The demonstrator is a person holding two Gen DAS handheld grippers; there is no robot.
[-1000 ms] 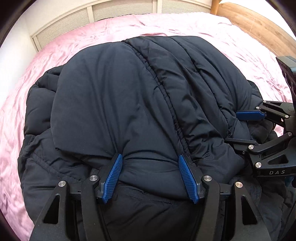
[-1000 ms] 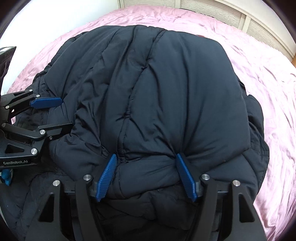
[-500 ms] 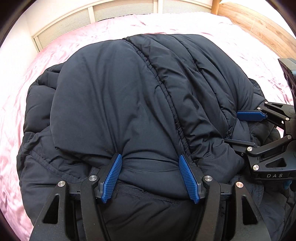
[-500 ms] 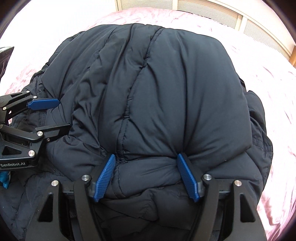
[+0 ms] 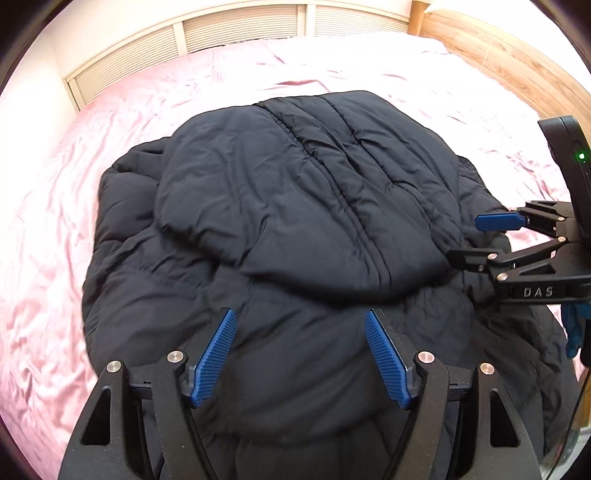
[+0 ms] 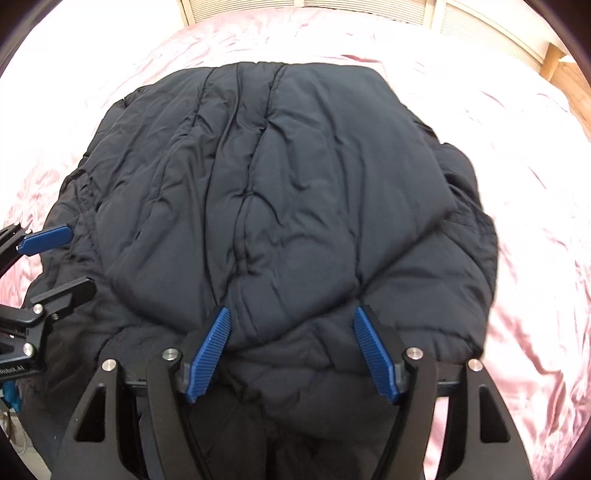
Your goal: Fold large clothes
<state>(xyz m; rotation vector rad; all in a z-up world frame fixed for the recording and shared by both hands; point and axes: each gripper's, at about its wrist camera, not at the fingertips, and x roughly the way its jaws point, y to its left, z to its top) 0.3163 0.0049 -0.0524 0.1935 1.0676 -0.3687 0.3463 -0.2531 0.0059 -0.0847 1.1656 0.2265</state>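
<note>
A dark navy puffer jacket (image 5: pixel 295 206) lies folded over itself on the pink bed; it also fills the right wrist view (image 6: pixel 280 192). My left gripper (image 5: pixel 300 332) is open above the jacket's near layer, with the folded-over flap's edge lying beyond its fingertips. My right gripper (image 6: pixel 291 325) is open with the flap's edge lying between its blue pads. The right gripper also shows at the right edge of the left wrist view (image 5: pixel 476 236), and the left gripper at the left edge of the right wrist view (image 6: pixel 70 258).
The pink satin sheet (image 5: pixel 74 192) covers the bed around the jacket. A slatted cream wall panel (image 5: pixel 240 29) runs behind the bed. A wooden bed frame (image 5: pixel 498 59) lies at the far right.
Both grippers let go of the folded flap and drew back. The flap dropped flat onto the lower layer, and more of the pink sheet shows around the jacket.
</note>
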